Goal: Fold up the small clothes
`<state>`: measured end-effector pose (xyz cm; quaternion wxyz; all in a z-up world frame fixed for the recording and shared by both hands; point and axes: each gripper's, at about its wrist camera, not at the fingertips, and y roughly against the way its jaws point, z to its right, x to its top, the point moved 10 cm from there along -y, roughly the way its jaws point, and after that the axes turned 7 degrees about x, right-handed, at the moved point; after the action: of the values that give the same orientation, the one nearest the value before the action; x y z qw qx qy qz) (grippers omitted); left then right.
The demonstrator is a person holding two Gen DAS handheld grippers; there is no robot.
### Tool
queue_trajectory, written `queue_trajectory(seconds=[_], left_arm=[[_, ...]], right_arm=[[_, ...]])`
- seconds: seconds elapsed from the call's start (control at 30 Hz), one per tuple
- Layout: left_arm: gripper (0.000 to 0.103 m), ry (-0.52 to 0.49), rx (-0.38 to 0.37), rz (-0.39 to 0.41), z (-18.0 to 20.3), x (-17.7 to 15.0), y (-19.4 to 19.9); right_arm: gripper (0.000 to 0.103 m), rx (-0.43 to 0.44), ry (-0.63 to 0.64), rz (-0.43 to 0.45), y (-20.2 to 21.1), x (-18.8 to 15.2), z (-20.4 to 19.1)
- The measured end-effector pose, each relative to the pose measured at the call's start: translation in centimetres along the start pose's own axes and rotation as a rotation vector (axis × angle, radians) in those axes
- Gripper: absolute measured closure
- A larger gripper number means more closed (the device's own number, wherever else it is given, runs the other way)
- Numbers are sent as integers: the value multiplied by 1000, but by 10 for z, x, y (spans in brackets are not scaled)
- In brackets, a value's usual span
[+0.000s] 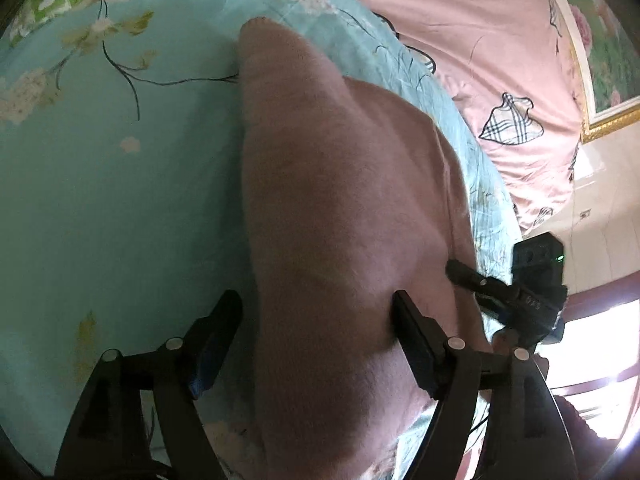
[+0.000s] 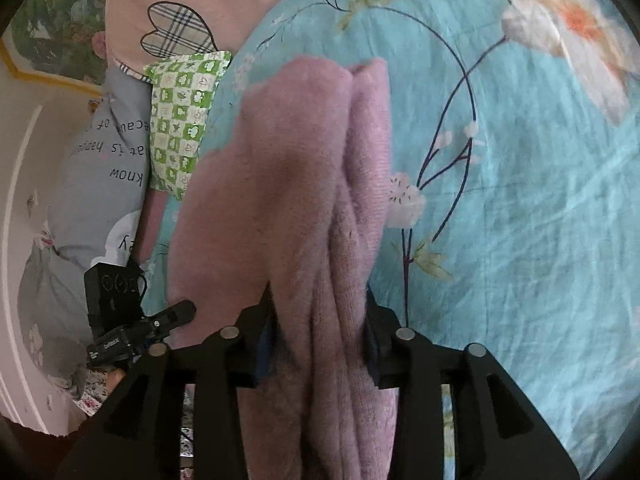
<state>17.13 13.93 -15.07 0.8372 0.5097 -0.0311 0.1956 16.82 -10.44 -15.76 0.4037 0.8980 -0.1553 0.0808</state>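
Pink garment [image 2: 304,184] — fuzzy, bunched lengthwise on turquoise floral bedsheet [image 2: 520,200]. Right gripper [image 2: 320,320] clamped on its gathered folds; left gripper [image 1: 316,320] spread wide — apparently not pinching the cloth.

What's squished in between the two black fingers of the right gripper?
Bunched folds of the pink garment fill the gap between the right gripper's fingers, in the right wrist view. Nothing else sits there.
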Motion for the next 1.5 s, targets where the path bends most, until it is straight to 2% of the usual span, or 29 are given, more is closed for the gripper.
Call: queue_trajectory(seconds=[0.1,0.3,0.43,0.5,0.53,0.57,0.63,0.73,0.8,0.93,1.1,1.23,1.33,1.5], left_arm=[[26,-42,68,18,1,-3,14],[26,-58,130,36,-7,-26,39],[26,-55,131,10,-12,-46,37],[26,-63,148,-10,-16,-54,33],[26,-71,156,-14,-16,-56,30],[25,-79,165,-15,-17,-57,29],[25,-95,192,-17,-16,-57,26],[26,-144,235,-18,-12,-58,24],[27,-158,248,-34,-11,-63,18],[25,-176,277,-66,-15,-73,-2],[23,-182,280,-57,-13,-75,-1],[24,-138,238,-62,-11,-72,7],[24,-129,236,-62,-13,-76,17],[25,-152,246,-27,-7,-82,34]], right_arm=[[61,-57,32,34,18,-1,-9],[61,-88,80,147,68,-19,-29],[62,-94,111,127,68,-39,-43],[63,-136,131,83,55,-51,-41],[71,-169,133,54,47,-57,-36],[95,-192,129,20,38,-63,-30],[94,-247,122,0,32,-69,-21],[95,-263,129,64,47,-65,-20],[95,-310,136,78,54,-63,-10],[95,-365,120,34,38,-74,23],[94,-347,103,67,38,-72,26],[73,-308,28,77,55,-82,35],[72,-291,2,95,65,-91,32],[72,-304,32,139,86,-98,14]])
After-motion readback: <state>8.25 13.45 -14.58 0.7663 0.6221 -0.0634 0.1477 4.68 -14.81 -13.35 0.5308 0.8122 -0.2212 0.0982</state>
